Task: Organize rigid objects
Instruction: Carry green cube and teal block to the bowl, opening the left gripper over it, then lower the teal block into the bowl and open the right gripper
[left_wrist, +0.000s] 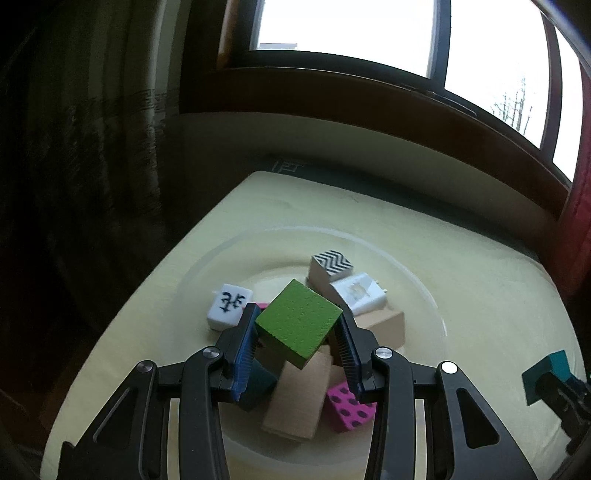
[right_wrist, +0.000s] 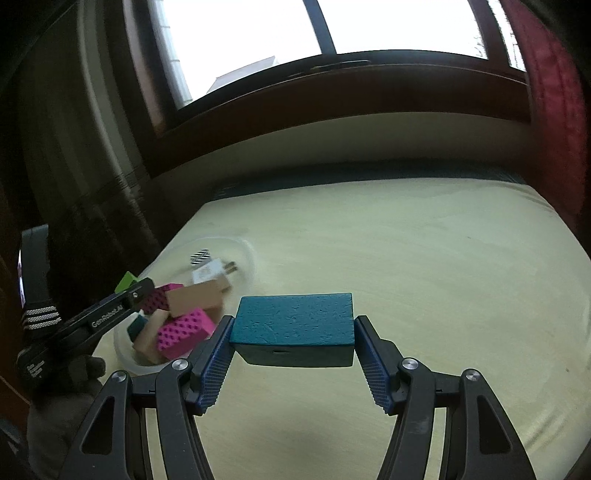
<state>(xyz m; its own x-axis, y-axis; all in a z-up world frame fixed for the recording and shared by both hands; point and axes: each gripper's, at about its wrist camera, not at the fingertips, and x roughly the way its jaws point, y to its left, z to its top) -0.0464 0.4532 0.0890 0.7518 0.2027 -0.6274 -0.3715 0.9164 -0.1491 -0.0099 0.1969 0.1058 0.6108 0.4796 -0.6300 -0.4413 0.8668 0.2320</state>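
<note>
Left wrist view: my left hand-held gripper (left_wrist: 298, 334) clamps the green block (left_wrist: 299, 323) by its corners above the bowl (left_wrist: 221, 254) — lower gently; my right hand-held gripper (right_wrist: 293, 354) grips the teal block (right_wrist: 293, 325).

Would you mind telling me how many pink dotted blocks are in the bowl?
2: one at the pile's near edge, one farther back beside the left gripper. Others may be hidden underneath.

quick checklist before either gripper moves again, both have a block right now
1. Left gripper shut on green block: ok.
2. Green block square in the grip: not ok, held tilted, corner down.
3. Right gripper shut on teal block: ok, level.
4. Bare table ahead of the teal block: ok.
5. Room in the clear dish under the green block: not ok, blocks piled there.
6. Teal block's height above the table: cannot tell.
</note>
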